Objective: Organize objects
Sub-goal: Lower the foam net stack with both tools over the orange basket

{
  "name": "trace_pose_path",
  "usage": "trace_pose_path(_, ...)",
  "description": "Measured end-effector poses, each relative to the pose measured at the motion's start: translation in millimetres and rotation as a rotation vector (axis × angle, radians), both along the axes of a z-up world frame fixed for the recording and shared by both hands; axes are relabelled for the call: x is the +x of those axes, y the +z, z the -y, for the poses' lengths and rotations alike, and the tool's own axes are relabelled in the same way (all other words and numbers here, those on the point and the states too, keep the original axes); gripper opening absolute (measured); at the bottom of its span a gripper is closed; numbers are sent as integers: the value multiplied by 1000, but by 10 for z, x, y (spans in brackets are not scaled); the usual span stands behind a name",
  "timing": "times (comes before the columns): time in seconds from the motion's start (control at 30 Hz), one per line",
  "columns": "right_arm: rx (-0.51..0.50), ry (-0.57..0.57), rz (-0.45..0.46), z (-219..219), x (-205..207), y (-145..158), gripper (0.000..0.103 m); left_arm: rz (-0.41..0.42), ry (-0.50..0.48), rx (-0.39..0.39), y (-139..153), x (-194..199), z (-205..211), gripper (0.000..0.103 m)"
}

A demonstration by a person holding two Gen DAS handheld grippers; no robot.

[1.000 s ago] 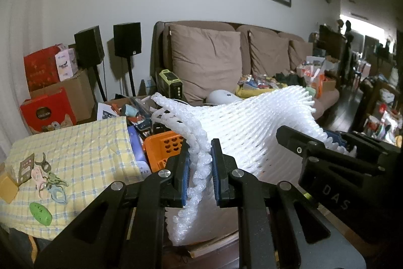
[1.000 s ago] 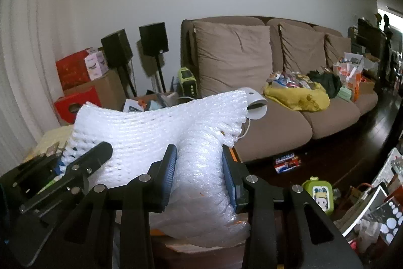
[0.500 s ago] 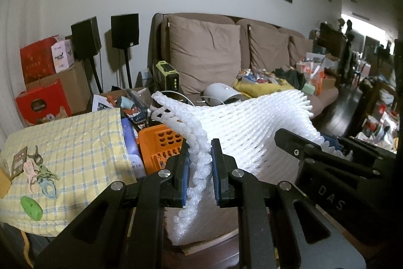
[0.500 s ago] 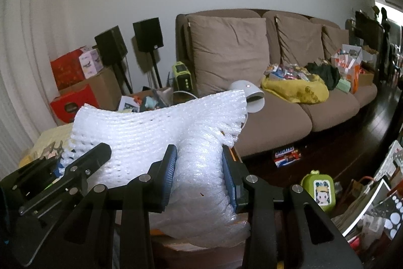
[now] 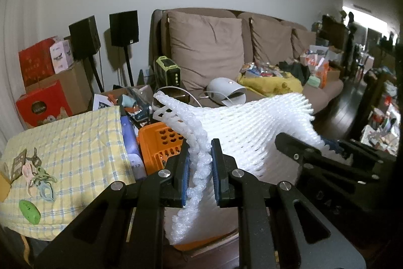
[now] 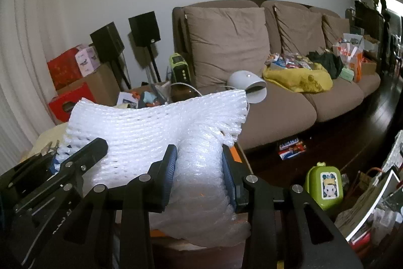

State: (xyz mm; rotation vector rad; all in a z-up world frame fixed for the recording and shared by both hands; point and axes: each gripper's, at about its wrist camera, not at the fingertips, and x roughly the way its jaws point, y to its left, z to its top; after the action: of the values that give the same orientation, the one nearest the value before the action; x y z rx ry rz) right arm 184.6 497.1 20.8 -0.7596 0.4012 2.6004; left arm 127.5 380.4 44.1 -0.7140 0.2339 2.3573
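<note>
The left hand-held gripper (image 5: pixel 200 168) was nearly closed, pinching a thin bunched edge of the white foam netting (image 5: pixel 252 132). The right hand-held gripper (image 6: pixel 199 173) stood a bit wider, clamped around a fatter gathered wad of the same netting (image 6: pixel 156 122). So the sheet was strung between the two, held up off everything and sagging a little in the middle. My guess is two grips were used because that stuff is floppy and would just crumple if held at one spot.

Using the orange basket (image 5: pixel 161 143) as the landmark: the netting hung right over it and in front of it, hiding most of the basket. To the basket's left was the counter with the yellow checked cloth (image 5: pixel 75 143), with some clips and a small green thing on it. Behind the basket sat a cluttered cardboard box, and further back the brown sofa (image 5: pixel 206 49) with a white gadget (image 5: pixel 226 90) on the seat.

It looked like the netting was headed for the basket or the spot just below it, but I couldn't tell which.
</note>
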Motion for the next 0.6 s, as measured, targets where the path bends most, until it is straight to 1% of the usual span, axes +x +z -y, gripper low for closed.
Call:
trace_pose_path(0.13,9,-22,-30,-35,6,-97,35,4,-34,4,-116,-21,-50,14)
trace_pose_path(0.3,-25,-33,-49,-118,-32,-317,35,3,-26,-10,-278,-86,-95,14)
trace_pose_path(0.37,-11,-62,-86,-101,0,-347,35,-7,-39,-2,-327,-77,-112,14)
trace_pose_path(0.43,27,-85,-115,-47,27,-347,35,-34,-65,18,-348,-48,-108,14)
trace_pose_path(0.5,104,-96,-145,51,60,-341,35,-77,-82,25,-387,-32,-97,14)
trace_pose_path(0.53,143,-99,-155,99,75,-348,35,-78,-87,33,-419,-43,-85,14)
trace_pose_path(0.6,181,-111,-164,148,86,-381,35,-62,-88,47,-468,-79,-75,14)
